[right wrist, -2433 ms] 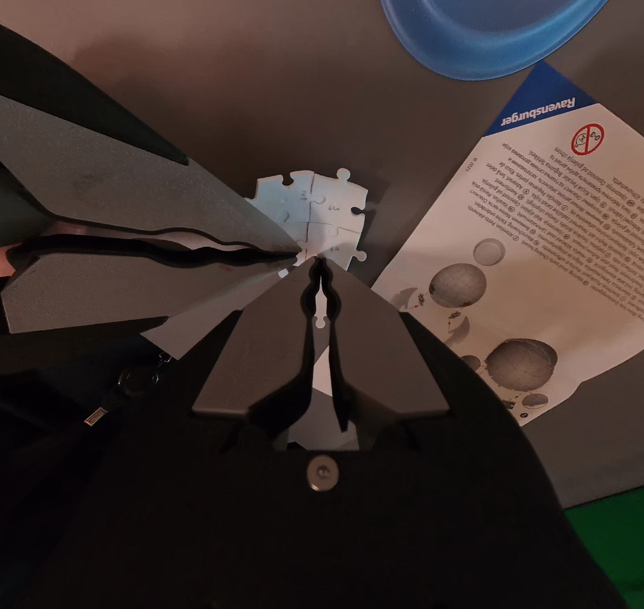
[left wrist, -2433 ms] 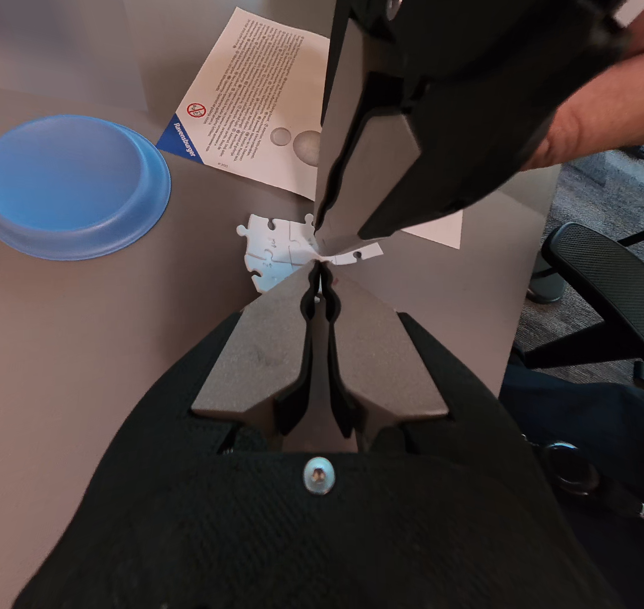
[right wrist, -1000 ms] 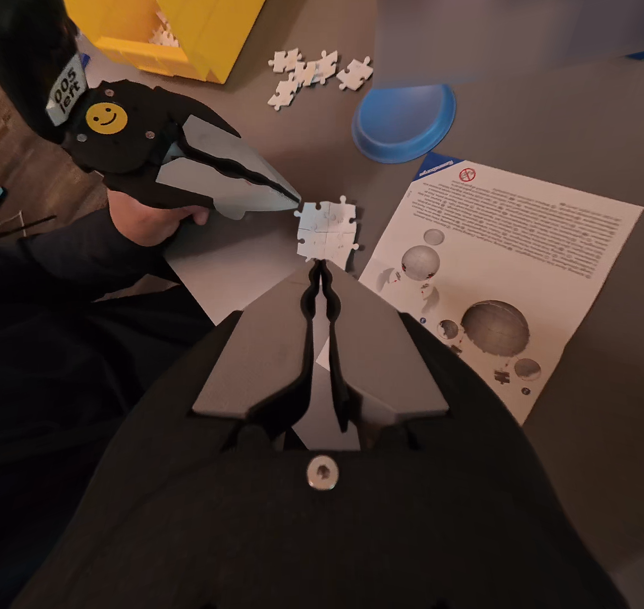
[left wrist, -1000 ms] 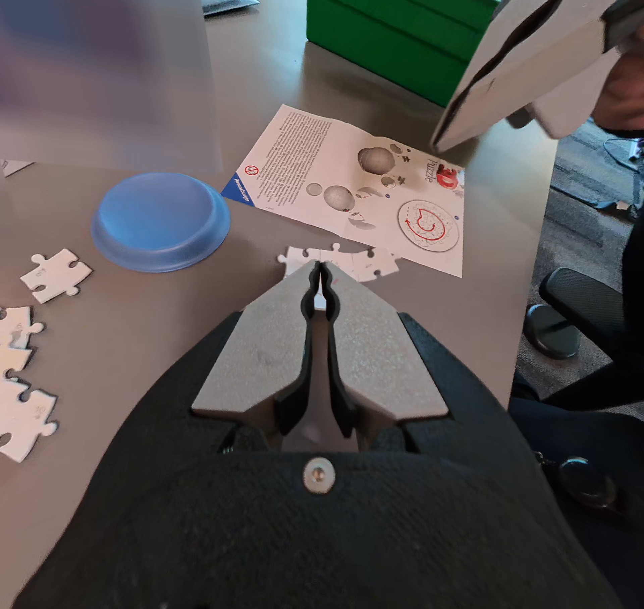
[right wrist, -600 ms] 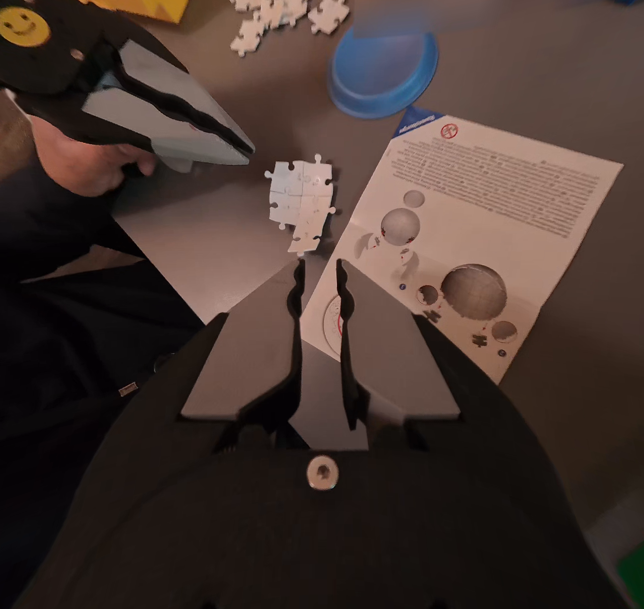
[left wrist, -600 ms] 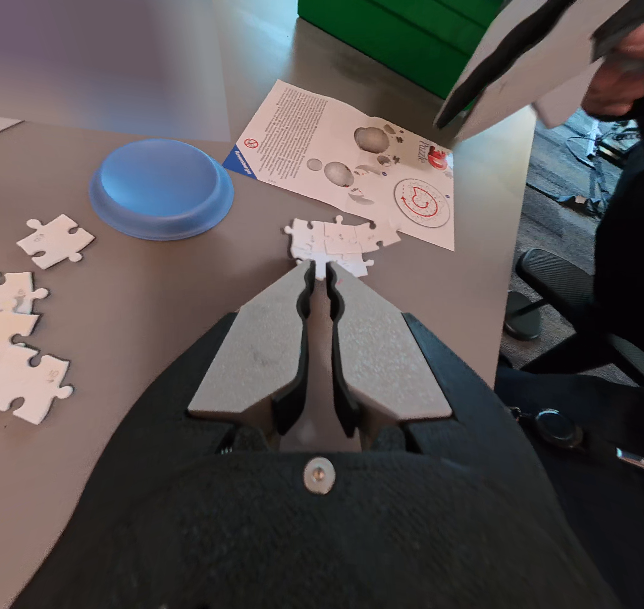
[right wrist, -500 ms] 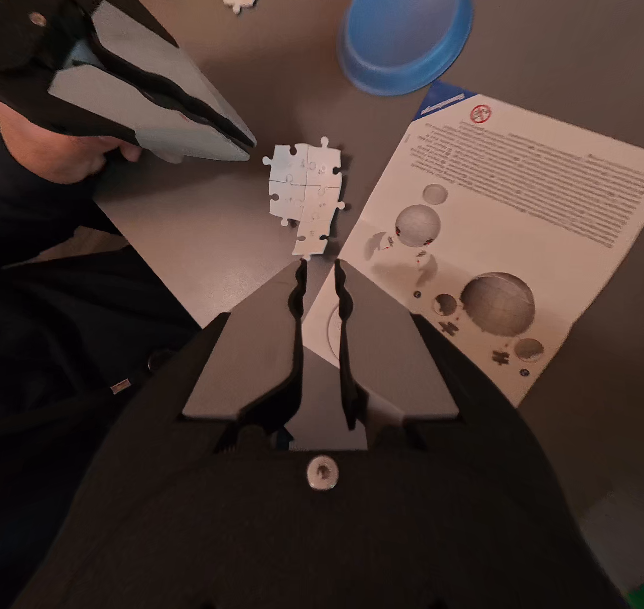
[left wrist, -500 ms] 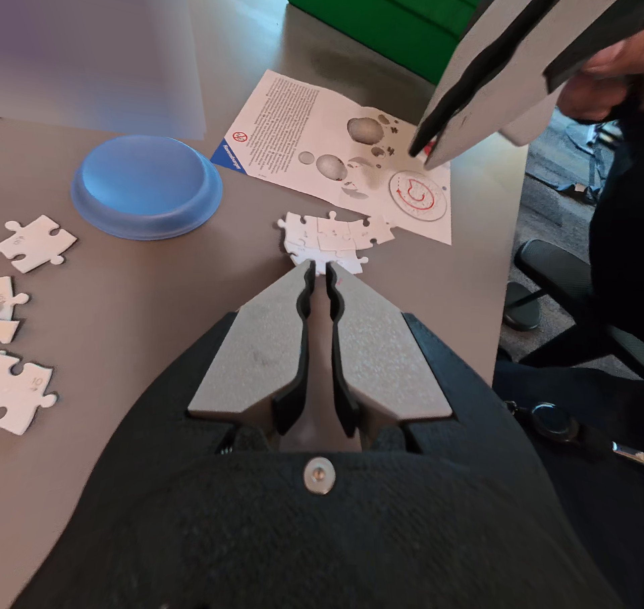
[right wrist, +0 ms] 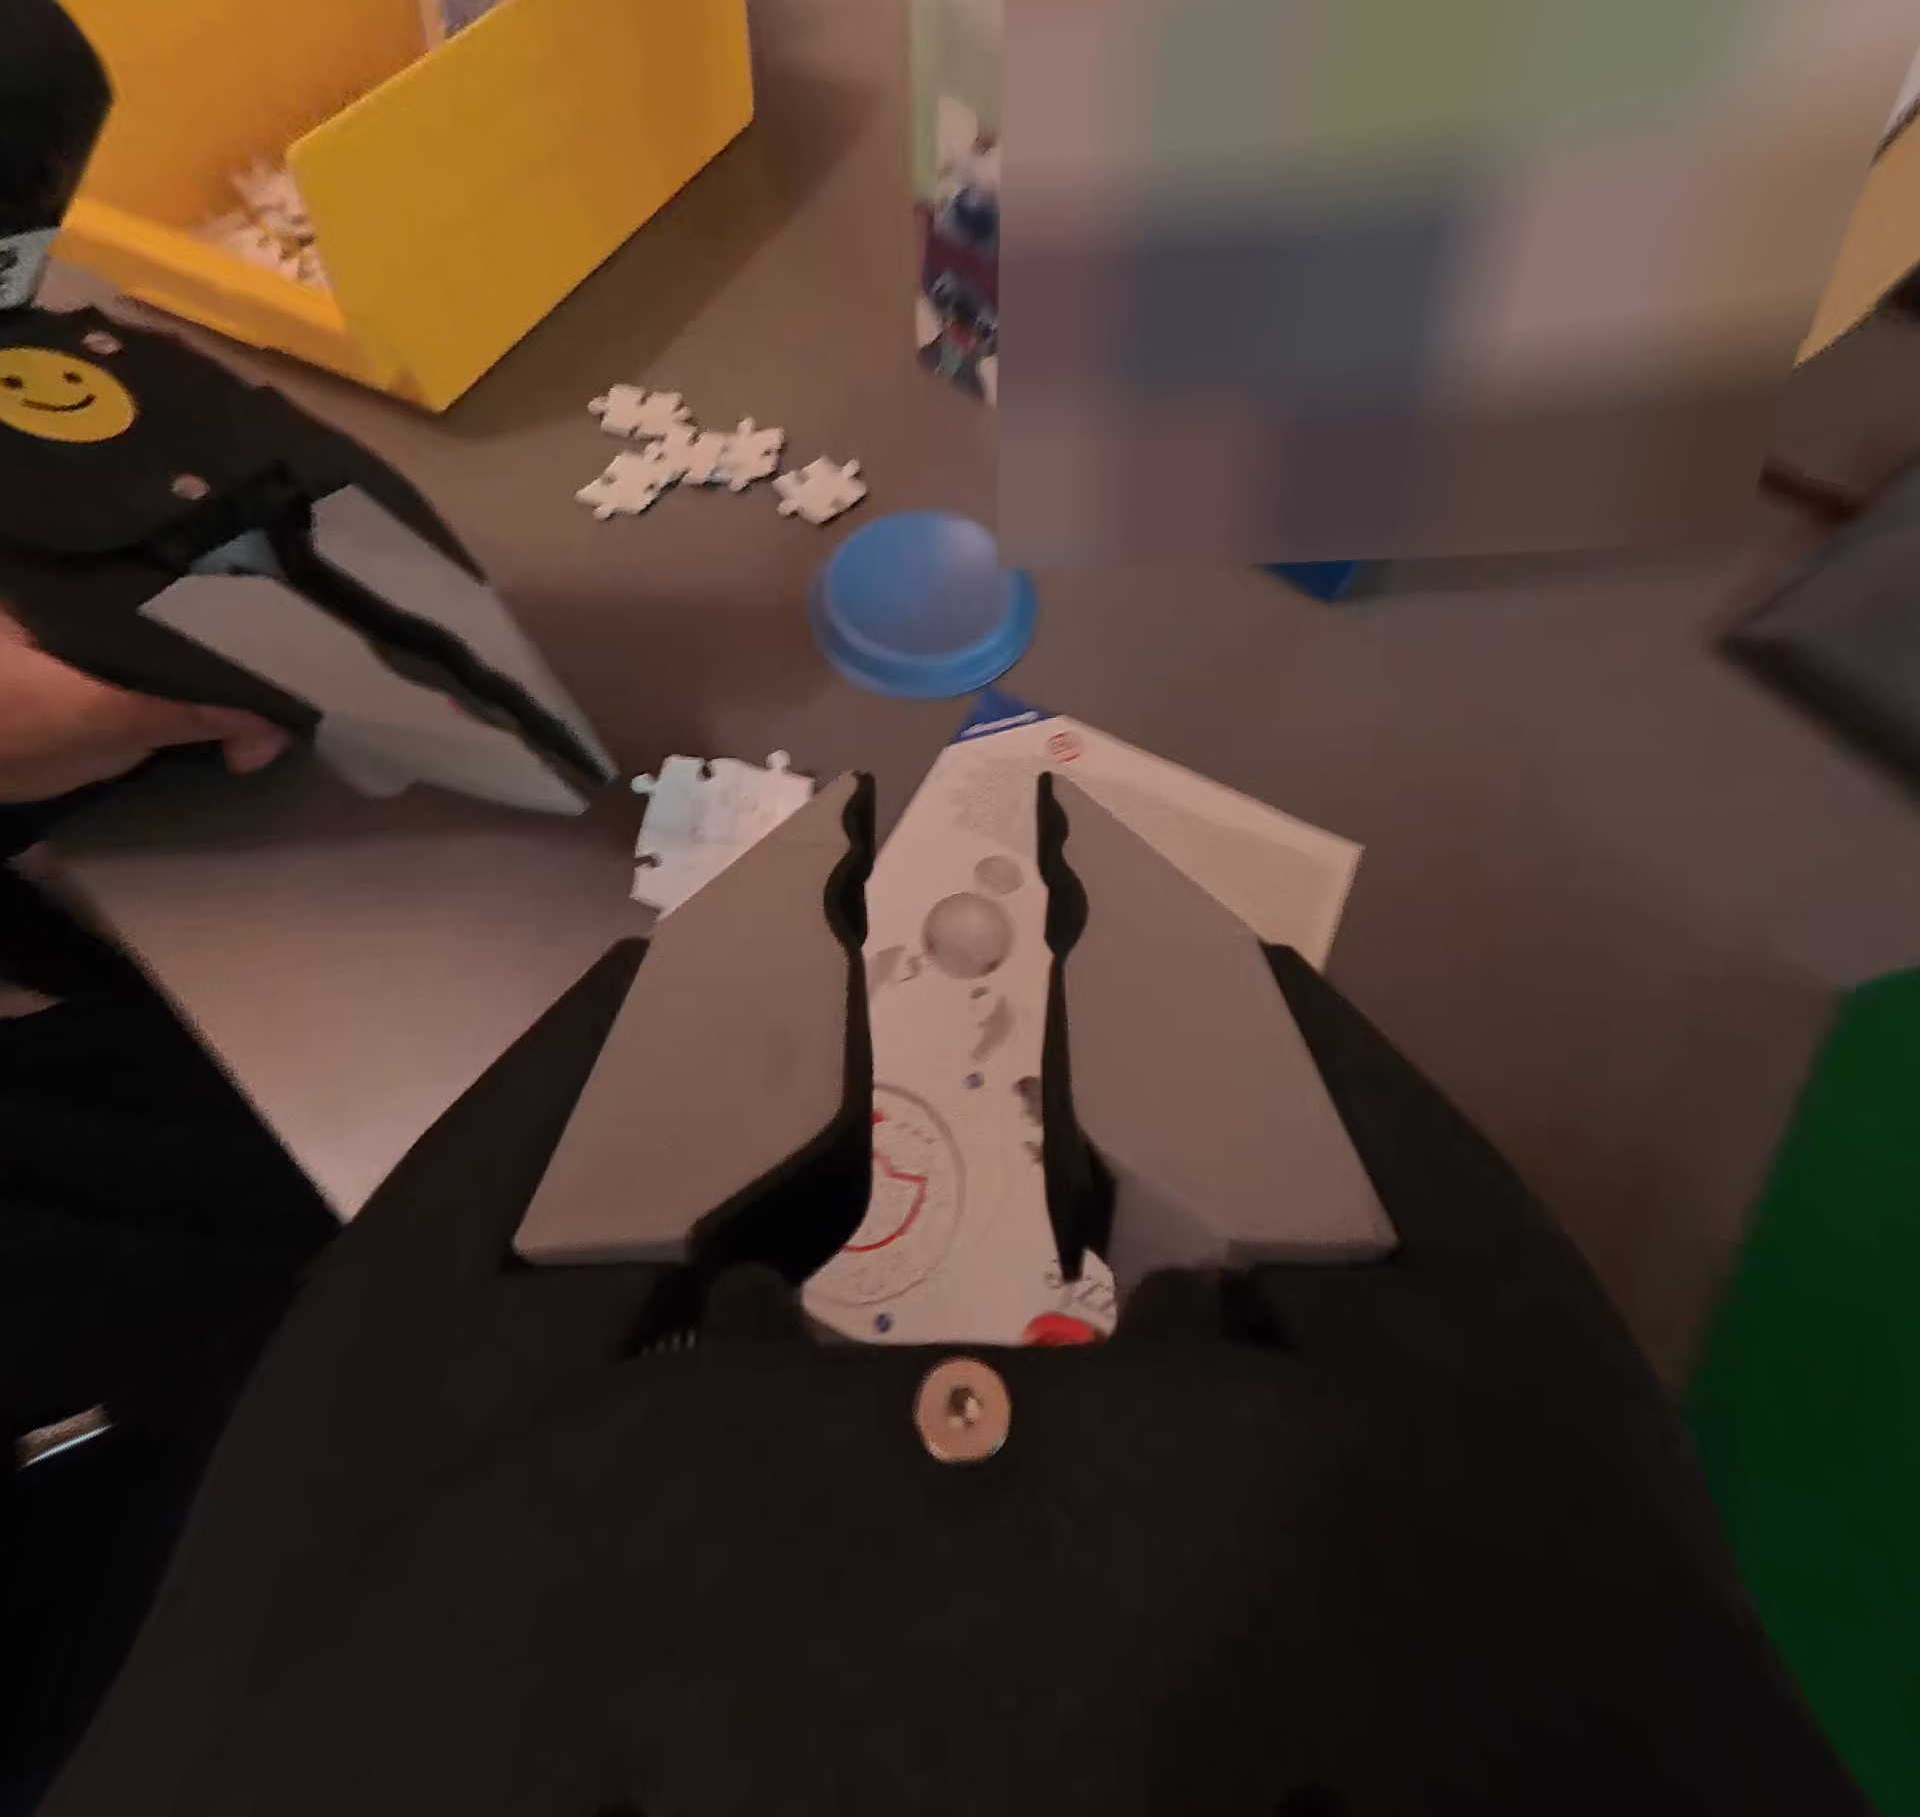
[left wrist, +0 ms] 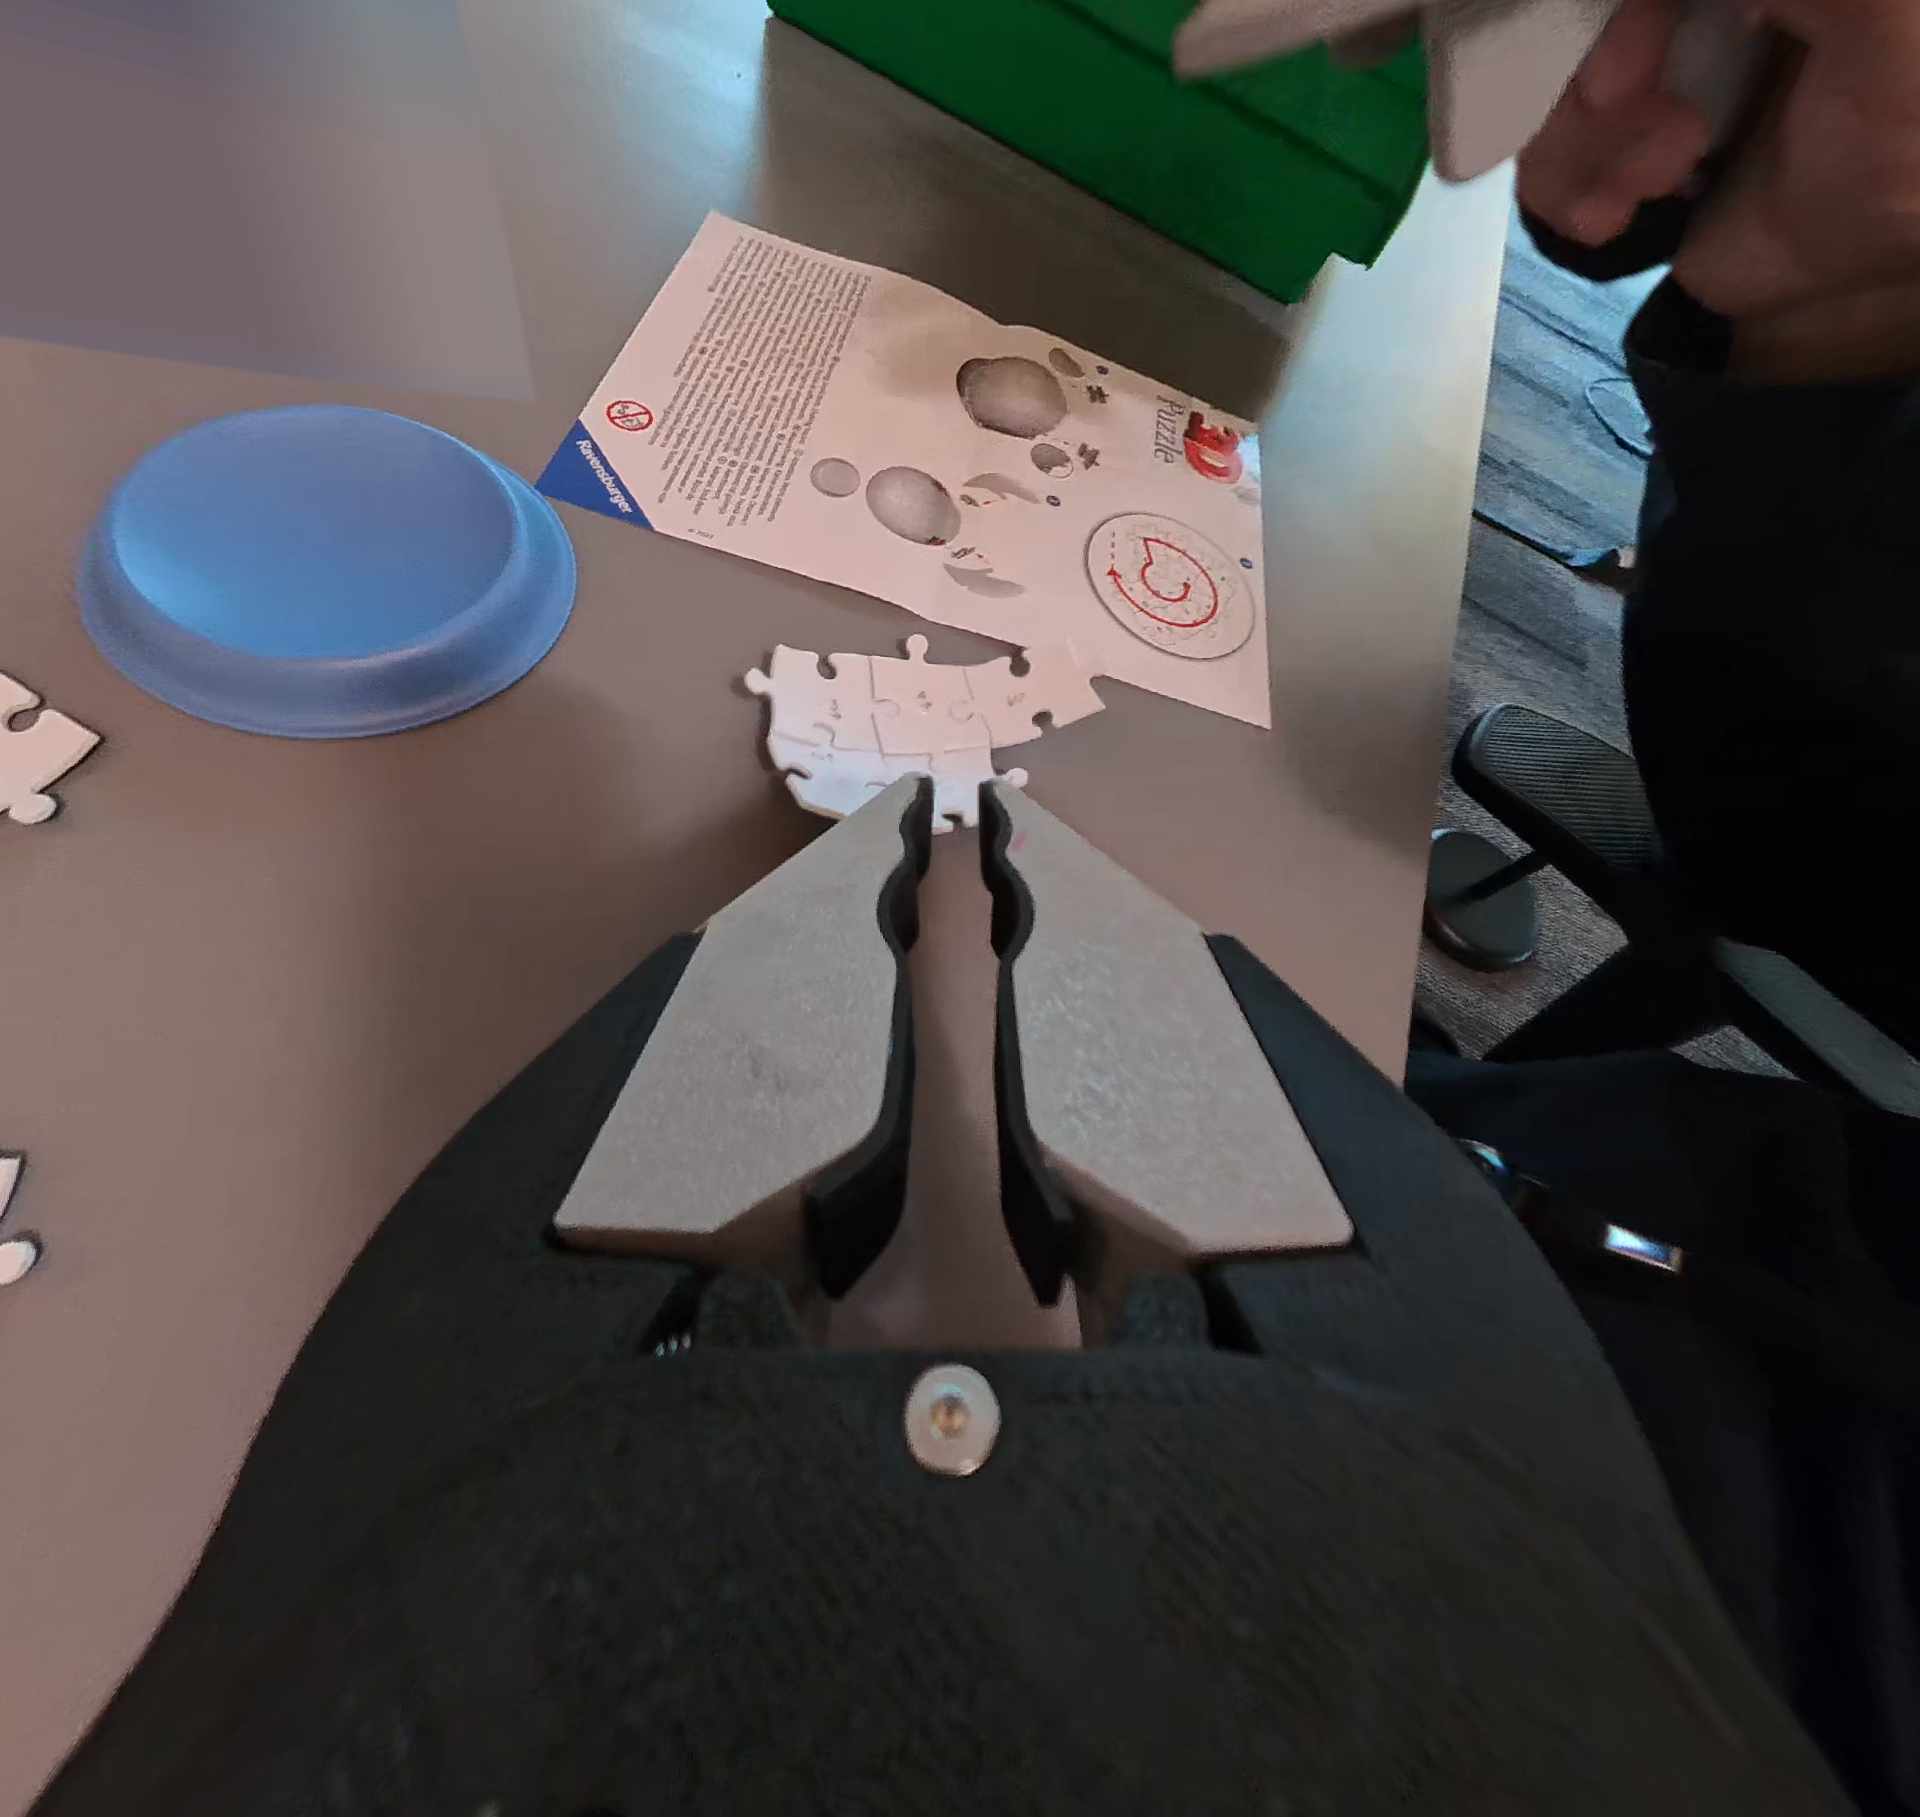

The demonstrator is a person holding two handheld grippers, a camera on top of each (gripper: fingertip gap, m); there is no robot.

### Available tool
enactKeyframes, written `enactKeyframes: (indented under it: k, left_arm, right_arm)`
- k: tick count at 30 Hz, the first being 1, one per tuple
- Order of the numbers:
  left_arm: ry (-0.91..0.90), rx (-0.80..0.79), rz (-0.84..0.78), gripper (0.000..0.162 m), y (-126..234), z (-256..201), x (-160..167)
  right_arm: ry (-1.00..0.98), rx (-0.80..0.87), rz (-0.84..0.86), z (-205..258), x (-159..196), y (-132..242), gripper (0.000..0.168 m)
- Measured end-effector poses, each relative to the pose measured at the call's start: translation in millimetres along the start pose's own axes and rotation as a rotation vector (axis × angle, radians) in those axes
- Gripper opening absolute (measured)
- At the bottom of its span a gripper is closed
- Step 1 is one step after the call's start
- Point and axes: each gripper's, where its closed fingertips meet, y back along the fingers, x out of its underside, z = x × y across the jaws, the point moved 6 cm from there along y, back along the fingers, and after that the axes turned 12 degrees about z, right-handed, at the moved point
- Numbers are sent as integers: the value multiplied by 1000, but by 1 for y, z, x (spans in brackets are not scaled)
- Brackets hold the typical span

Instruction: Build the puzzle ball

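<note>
1. Table [left wrist: 312, 988]: grey top. Everything you work on lies on it.
2. Yellow bin [right wrist: 499, 157]: stands at the far left of your right wrist view, open-topped, with loose white pieces inside.
3. Green box [left wrist: 1091, 74]: sits at the far edge of the table, beyond the leaflet.
4. Instruction leaflet [left wrist: 831, 417]: a white printed sheet, lying flat between the green box and the joined pieces. Its near edge touches or slightly underlies them.
5. Your left gripper [left wrist: 948, 799]: jaws parted by a narrow gap and holding nothing. The tips sit right at the near edge of the joined pieces; whether they touch cannot be told.
6. Your right gripper [right wrist: 948, 791]: jaws spread wide and empty, held above the leaflet, which shows through the gap. In the left wrist view it appears only as a blurred shape at the top right, with your hand [left wrist: 1745, 126] around it.
7. Blue dome base [left wrist: 322, 562]: a round blue plastic piece, dome side up, left of the leaflet and well apart from the joined pieces.
8. Joined puzzle pieces [left wrist: 904, 718]: a small curved patch of white pieces locked together, lying on the table just ahead of your left gripper's tips, near the table's right edge.
9. Loose puzzle pieces [right wrist: 717, 453]: a small scatter of white pieces between the yellow bin and the blue dome base.
</note>
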Motion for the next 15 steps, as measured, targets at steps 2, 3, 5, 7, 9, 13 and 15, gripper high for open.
enactKeyframes:
  k: [2, 3, 5, 7, 9, 13, 15]
  left_arm:
    - [-1, 14, 5, 8, 0, -1, 1]
    - [-4, 21, 5, 8, 1, -2, 2]
    - [-7, 34, 10, 9, 2, -2, 5]
    - [5, 51, 18, 10, 3, -1, 8]
    - [23, 77, 18, 11, 4, 1, 9]
    - [34, 117, -2, 12, 8, 1, 8]
    - [19, 108, -14, 12, 10, 0, 7]
  right_arm:
    - [15, 95, -61, -15, -2, 8, 37]
    - [23, 132, -81, -22, -2, 10, 42]
    - [37, 177, -112, -34, -2, 11, 50]
    - [29, 201, -121, -43, -1, 7, 54]
    - [13, 193, -117, -49, 0, 2, 56]
    - [-18, 145, -113, -60, 3, -13, 56]
    - [-27, 137, -114, -64, 5, -20, 56]
